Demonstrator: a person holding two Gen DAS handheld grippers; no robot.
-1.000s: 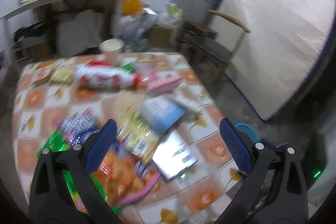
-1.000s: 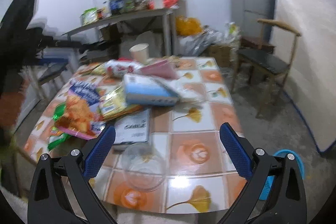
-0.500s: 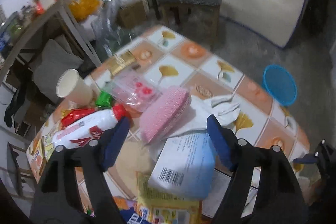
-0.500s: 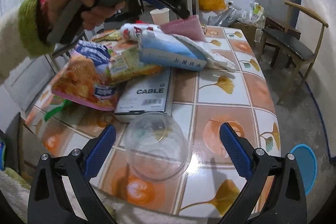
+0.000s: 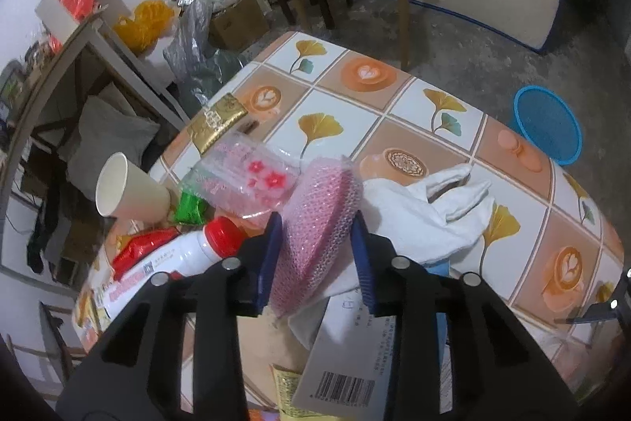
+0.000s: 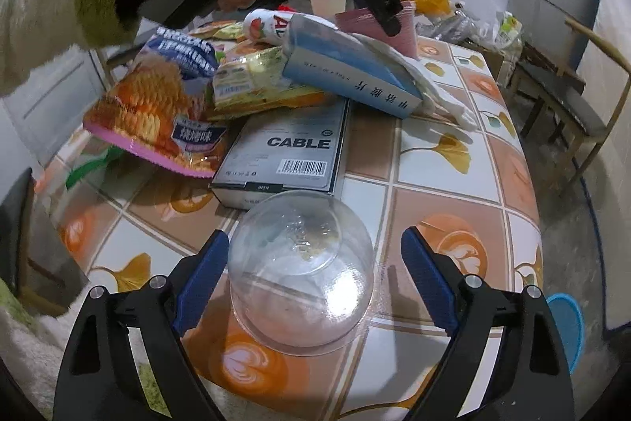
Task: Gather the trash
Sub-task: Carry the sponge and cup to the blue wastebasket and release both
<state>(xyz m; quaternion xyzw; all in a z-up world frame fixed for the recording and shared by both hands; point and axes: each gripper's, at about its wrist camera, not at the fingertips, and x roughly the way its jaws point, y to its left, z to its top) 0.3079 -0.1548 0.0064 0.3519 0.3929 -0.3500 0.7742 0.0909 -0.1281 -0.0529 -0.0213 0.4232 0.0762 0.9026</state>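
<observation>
Item: pink bubble-wrap pouch [image 5: 315,223], light, soft, crushable, atop the table [image 5: 394,93] heap, pinched mid-body in my left tongs [image 5: 315,259]; my right tongs [image 6: 315,281] gape wide around an upturned clear bowl [image 6: 301,263].

The left gripper [image 5: 317,255] has its two blue pads pressed against either side of a pink bubble-wrap pouch [image 5: 319,227], which stands on edge between them. At three o'clock of the pouch a white cloth glove [image 5: 430,208] lies flat on the patterned tablecloth [image 5: 366,113]. At nine o'clock lies a white bottle with a red cap [image 5: 177,259], and beyond it, toward ten o'clock, a tipped paper cup [image 5: 126,190]. A blue basket [image 5: 548,125] sits on the floor at two o'clock.
</observation>
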